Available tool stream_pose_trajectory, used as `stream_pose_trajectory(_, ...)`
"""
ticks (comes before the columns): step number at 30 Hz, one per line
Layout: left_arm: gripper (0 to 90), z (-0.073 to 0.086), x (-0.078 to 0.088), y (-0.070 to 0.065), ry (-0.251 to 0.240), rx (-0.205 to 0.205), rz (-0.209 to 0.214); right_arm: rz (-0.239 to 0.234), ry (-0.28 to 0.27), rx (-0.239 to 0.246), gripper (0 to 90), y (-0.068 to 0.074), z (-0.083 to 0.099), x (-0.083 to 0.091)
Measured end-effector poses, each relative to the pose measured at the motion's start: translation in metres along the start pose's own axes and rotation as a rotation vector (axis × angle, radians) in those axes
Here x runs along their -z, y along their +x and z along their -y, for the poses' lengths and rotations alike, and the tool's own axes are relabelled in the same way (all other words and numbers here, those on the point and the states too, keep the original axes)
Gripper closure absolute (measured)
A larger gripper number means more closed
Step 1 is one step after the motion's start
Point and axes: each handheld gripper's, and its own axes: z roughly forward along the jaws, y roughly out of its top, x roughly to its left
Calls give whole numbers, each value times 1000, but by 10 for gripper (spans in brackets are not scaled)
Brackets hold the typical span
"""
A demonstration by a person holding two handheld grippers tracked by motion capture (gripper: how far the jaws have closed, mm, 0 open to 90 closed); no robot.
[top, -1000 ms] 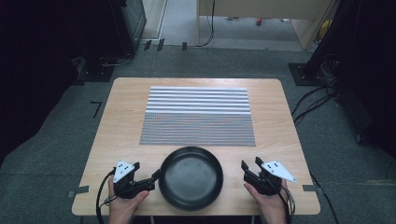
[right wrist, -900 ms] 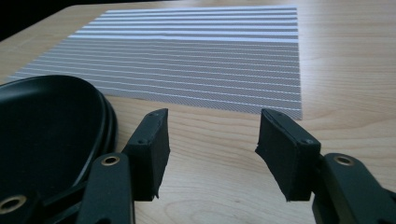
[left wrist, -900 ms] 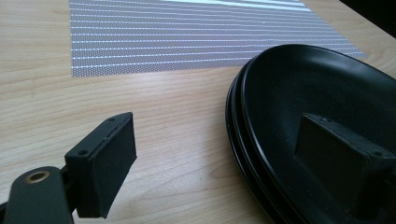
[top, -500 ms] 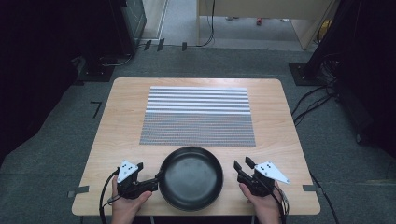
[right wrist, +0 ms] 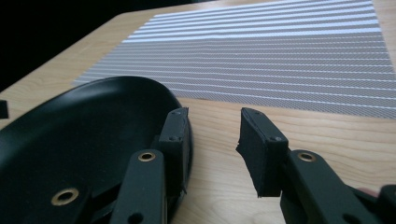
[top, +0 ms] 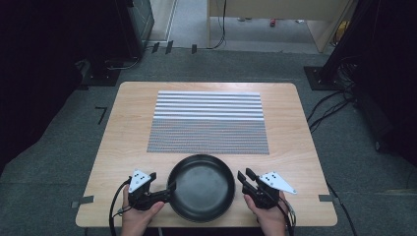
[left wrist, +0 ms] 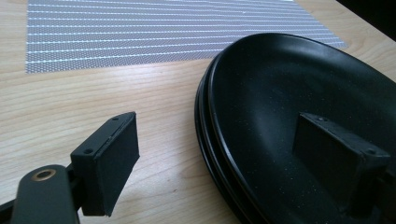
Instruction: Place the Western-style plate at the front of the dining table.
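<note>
Pan (top: 201,188) sits at the lower centre of the high view, on the near edge of the tabletop (top: 123,142), just below the striped grey mat (top: 209,123).

Left tool (top: 167,189): your jaws straddle the pan's left rim. In the left gripper view one pad is outside on the wood and the other is over the pan's inner surface (left wrist: 299,93), with clear gaps to the rim on both sides. Open, not gripping.

Right tool (top: 243,177): at the pan's right rim. In the right gripper view the pad at centre-left of the frame lies against or just over the rim (right wrist: 93,135), and the other pad stands apart over bare wood. The jaws have just been closing. The rim is not squarely between them, and I cannot tell whether the near pad touches it. Not clamped; counts as open.

Step in hand, as I judge it: setting both tools on opposite rims for a two-handed lift of the pan.

Next move calls for:
- bring your right tool further in so the rim sits between both pads, then close
- close your left tool on its rim
- confirm that both grips are firm before lifting, and keep the pan level.

Risk: a one-sided grip may tip the pan.
</note>
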Motion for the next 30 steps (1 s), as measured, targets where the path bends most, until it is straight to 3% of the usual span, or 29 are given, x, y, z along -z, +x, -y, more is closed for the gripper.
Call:
stream_pose_trajectory(3,160,0,-1,-1,4,1,5,-21,-6,-16,651,6,1,-3)
stream_pose_trajectory(5,227,1,-2,-3,10,-2,-15,-37,14,-30,673,7,3,-6)
stream_pose_trajectory(10,330,2,-3,-5,14,-14,-8,-83,36,-80,740,8,6,-13)
stream_pose_trajectory(17,549,4,-3,-5,13,-12,0,-58,54,-121,793,11,9,-23)
stream_pose_trajectory(21,609,4,-3,-3,27,-1,-8,-62,72,-166,834,8,8,-23)
stream_pose_trajectory(25,656,5,-3,-1,40,13,31,-72,85,-193,858,6,7,-22)
stream_pose_trajectory(30,685,4,-2,1,48,19,49,-76,93,-222,860,5,8,-21)
